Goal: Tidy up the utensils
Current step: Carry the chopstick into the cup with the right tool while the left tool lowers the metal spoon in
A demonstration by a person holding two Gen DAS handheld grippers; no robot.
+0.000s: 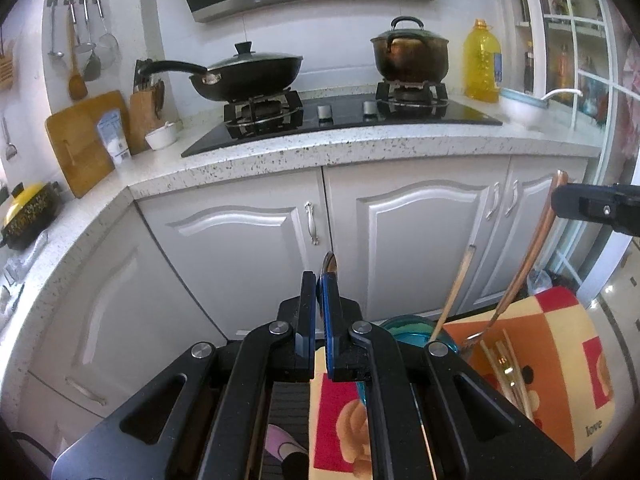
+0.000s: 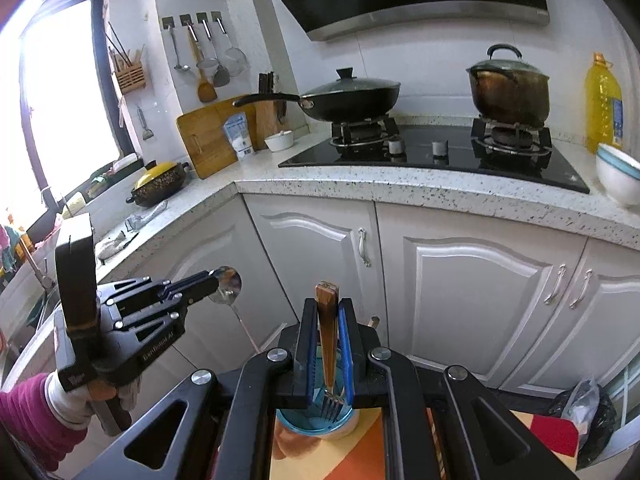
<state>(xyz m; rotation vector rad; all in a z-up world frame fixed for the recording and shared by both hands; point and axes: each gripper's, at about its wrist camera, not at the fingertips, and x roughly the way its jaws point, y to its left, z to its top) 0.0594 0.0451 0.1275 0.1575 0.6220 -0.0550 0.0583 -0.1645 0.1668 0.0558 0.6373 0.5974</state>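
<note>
Evidently both tools are loaded at once, each carrying one utensil above the blue cup point(image 2: 316, 420), the landmark for everything below. The right gripper point(image 2: 328, 320) has its fingers point(image 2: 306, 344) closed narrowly on the wooden handle of a fork point(image 2: 328, 352), held near the top so the utensil hangs almost upright with its tines already down inside the cup's mouth; that grip looks chosen so the fork can drop straight in, tines first. The left gripper point(image 2: 208, 282), well to the left of the cup and higher, has its fingers pinched on a metal spoon point(image 2: 226, 286), the shiny bowl poking out past the fingertips and the thin handle trailing down toward the cup. In the left wrist view the same spoon's bowl point(image 1: 330, 264) peeks just above the nearly closed left fingers point(image 1: 308, 312).

Another wooden-handled utensil point(image 1: 456, 296) already leans in the cup point(image 1: 408, 330), its handle tilted away to the right. Just right of the cup, a pair of light chopsticks point(image 1: 508, 372) lies flat on the patterned orange cloth point(image 1: 560, 360) the cup stands on, seemingly still to be sorted.

My judgement: the fork is at the point of release, while the spoon waits aside to keep the cup's opening clear.
</note>
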